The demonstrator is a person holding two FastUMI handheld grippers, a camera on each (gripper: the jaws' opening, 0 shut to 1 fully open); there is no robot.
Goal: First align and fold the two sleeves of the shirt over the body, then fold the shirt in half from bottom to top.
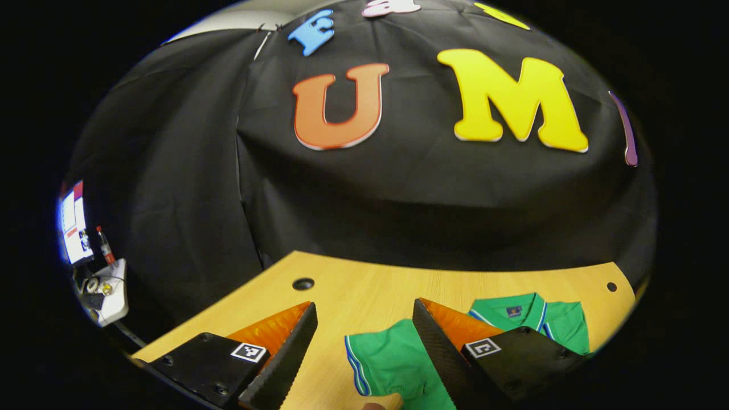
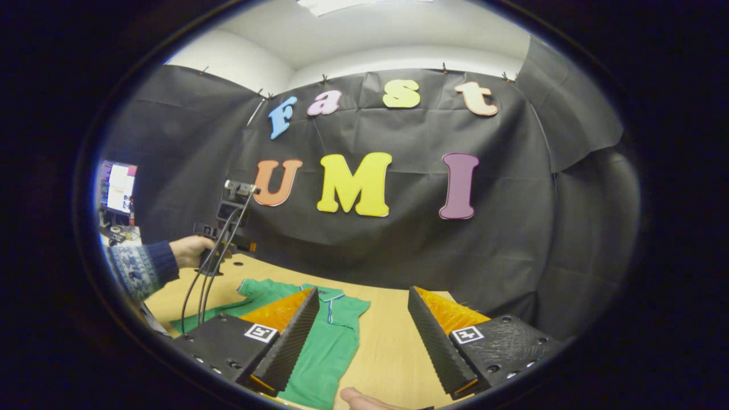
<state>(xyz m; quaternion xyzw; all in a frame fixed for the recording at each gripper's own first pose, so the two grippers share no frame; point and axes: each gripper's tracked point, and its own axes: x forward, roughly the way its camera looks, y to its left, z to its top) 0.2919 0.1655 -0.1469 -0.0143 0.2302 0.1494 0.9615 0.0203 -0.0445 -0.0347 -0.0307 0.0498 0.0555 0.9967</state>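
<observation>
Lying flat on the table (image 1: 364,285), green shirt (image 1: 393,364) beneath both grippers' empty, wide-apart jaws.

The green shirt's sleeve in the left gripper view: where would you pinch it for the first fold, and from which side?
Probably at the striped cuff of the sleeve, coming from the outer, bare-table side. The sleeve lies flat, spread away from the shirt body, so its cuff edge is the free end that can be lifted and carried inward. The left gripper hangs open above it.
</observation>
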